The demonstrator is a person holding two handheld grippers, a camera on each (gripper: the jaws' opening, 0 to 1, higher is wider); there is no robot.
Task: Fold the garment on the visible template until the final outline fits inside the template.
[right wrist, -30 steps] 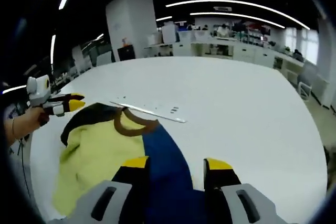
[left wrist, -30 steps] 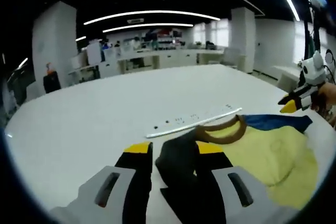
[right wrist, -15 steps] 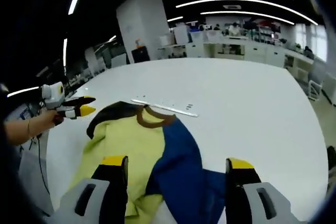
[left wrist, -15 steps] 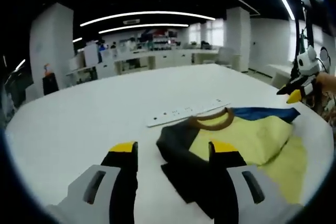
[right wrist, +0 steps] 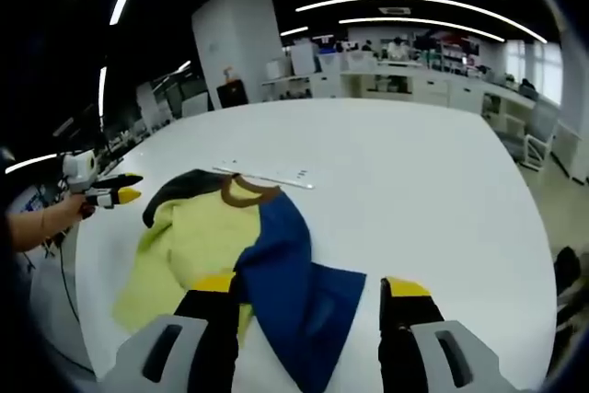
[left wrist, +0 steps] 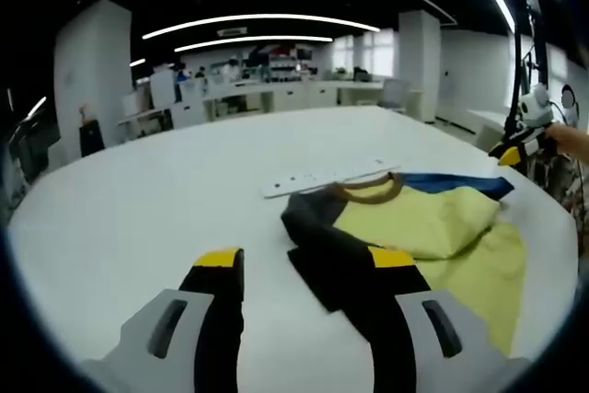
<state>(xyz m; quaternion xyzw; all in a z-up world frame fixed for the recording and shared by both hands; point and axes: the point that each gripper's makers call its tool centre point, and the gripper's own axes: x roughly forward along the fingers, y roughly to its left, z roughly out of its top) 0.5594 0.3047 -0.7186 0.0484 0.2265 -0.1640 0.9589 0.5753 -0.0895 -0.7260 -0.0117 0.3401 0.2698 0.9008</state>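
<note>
A broad, smooth white worktop (left wrist: 138,218) fills mid-frame under ceiling light strips, office desks at the top. The soft, rumpled garment (left wrist: 419,232) (right wrist: 239,246), yellow with black and blue sleeves, lies at centre beside a flat white strip (left wrist: 327,175) (right wrist: 262,174). Left claw (left wrist: 304,269) and right claw (right wrist: 308,296) both gape apart, holding nothing.

A: What's up front in the left gripper view?

B: Left gripper (left wrist: 306,269) at the bottom, jaws apart w/ nothing between them; yellow tips, black fingers (left wrist: 218,319); right finger overlaps the garment's black sleeve (left wrist: 336,260) in the pic, contact can't be told.

A: And the garment?

B: Garment (left wrist: 419,227) lies on the white table (left wrist: 166,200); yellow body, brown collar (left wrist: 368,190), blue sleeve (left wrist: 456,183) on the far side; yellow part partly folded over itself.

A: Anything else?

B: White strip w/ dark dots (left wrist: 327,175) just beyond the collar; other gripper (left wrist: 512,152) at the right edge, held by a hand (left wrist: 566,140), near the blue sleeve's end.
</note>
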